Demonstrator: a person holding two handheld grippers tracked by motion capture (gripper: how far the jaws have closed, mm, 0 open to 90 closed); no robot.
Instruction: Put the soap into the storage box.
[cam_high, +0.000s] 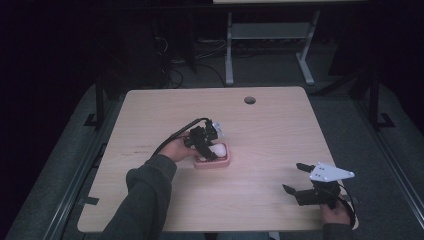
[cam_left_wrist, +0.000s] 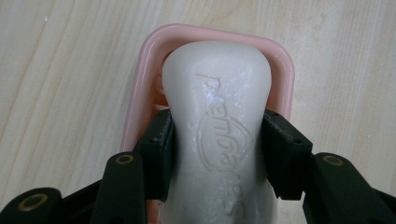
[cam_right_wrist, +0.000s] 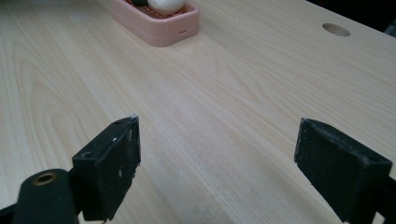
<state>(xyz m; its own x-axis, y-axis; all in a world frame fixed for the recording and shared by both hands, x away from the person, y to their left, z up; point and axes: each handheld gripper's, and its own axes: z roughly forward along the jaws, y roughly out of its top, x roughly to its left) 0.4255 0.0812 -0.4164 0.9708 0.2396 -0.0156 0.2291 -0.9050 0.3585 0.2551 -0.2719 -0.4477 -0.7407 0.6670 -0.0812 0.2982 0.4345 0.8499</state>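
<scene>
White soap (cam_left_wrist: 219, 135) sits clamped between the left gripper's (cam_left_wrist: 217, 154) jaws, over the pink dish (cam_left_wrist: 140, 88) at mid-table (cam_high: 270, 125). Well apart, near the table's right front corner, the right gripper (cam_right_wrist: 217, 163) rests with jaws spread wide, holding nothing.

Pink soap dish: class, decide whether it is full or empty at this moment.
Full: a white soap bar sits over the pink soap dish, with the left gripper shut on the bar's sides.
</scene>
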